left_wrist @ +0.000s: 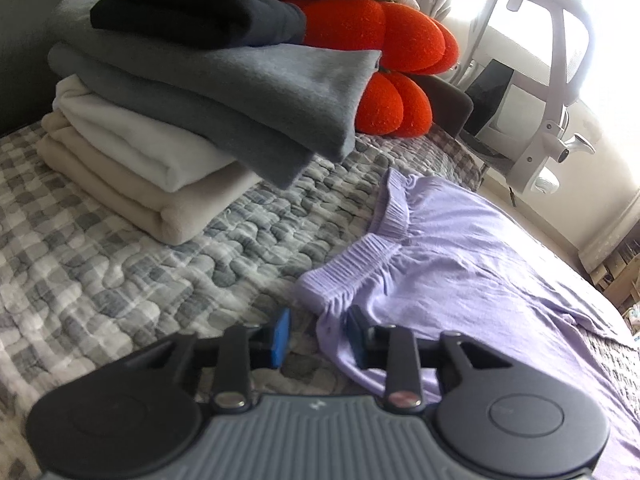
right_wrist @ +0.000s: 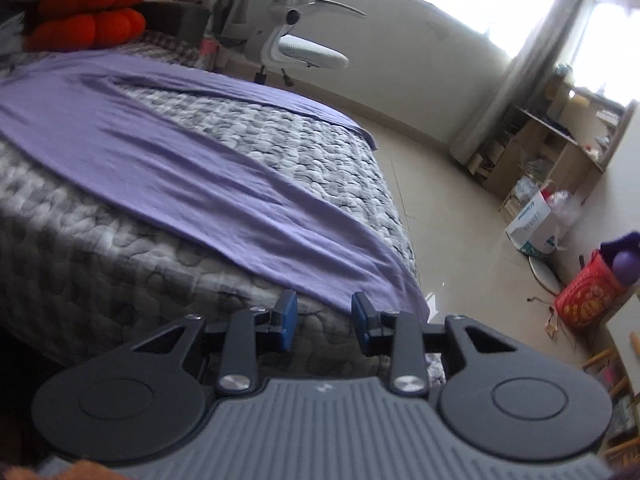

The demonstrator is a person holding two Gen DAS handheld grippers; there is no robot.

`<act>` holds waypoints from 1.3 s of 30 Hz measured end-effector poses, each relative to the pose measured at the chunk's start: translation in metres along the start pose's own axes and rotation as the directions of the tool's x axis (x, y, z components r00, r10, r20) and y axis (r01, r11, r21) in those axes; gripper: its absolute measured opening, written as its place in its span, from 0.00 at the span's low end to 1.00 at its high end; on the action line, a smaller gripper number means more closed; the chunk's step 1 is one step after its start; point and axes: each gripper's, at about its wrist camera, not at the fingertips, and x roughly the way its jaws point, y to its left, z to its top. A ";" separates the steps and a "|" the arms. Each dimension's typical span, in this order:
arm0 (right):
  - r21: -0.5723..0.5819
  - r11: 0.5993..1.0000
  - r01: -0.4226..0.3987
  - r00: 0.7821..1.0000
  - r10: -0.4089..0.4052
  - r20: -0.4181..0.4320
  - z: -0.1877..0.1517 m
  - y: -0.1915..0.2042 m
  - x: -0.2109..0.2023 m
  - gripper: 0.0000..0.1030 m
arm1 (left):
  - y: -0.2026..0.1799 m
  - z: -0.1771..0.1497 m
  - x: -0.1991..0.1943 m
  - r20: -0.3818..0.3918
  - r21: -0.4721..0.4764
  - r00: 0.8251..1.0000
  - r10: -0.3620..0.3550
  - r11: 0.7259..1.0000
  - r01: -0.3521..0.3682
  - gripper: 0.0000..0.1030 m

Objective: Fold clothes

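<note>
Lilac trousers [left_wrist: 460, 264] lay spread flat on the quilt [left_wrist: 120, 264], waistband toward the stack [left_wrist: 168, 92] of folded clothes, legs running to the bed's far edge, where one hem hung just over the corner. The left gripper [left_wrist: 318, 334] was wide apart and held nothing; it sat low at the near waistband corner, its right pad over the cloth's edge. The right gripper [right_wrist: 324, 322] was also wide apart and empty, just beside the nearer leg's hem at the mattress corner. Behind the stack sat an orange cushion [left_wrist: 384, 36]; beyond the bed stood a white chair [right_wrist: 304, 44].
</note>
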 end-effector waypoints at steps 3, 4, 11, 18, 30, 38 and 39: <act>0.333 0.943 -0.014 1.000 0.019 -0.014 -0.003 -0.044 0.003 0.33 | 0.000 0.001 0.001 -0.008 0.011 1.000 -0.005 1.000 0.005 0.17; 0.471 0.882 -0.014 0.999 0.027 -0.021 -0.007 -0.064 0.005 0.33 | 0.000 0.002 0.001 -0.010 0.017 1.000 -0.009 1.000 0.009 0.13; 0.883 0.461 -0.090 0.989 0.146 0.025 -0.055 -0.130 0.021 0.34 | -0.001 0.001 0.005 -0.009 0.026 1.000 -0.013 1.000 0.013 0.11; 0.957 0.277 -0.087 0.984 0.174 0.039 -0.067 -0.144 0.042 0.34 | -0.003 0.003 0.006 -0.016 0.013 1.000 -0.005 1.000 0.005 0.11; 0.962 0.262 -0.080 0.993 0.105 0.055 -0.063 -0.145 0.040 0.04 | -0.004 0.003 0.006 -0.013 0.005 1.000 0.012 1.000 -0.012 0.08; 0.943 0.304 -0.138 0.990 0.035 0.134 -0.041 -0.154 0.028 0.04 | 0.000 0.013 0.000 -0.018 -0.048 1.000 -0.015 0.999 0.014 0.06; 0.943 0.304 -0.139 0.990 0.030 0.136 -0.041 -0.154 0.027 0.04 | 0.000 0.015 -0.001 -0.016 -0.050 1.000 -0.019 0.999 0.018 0.06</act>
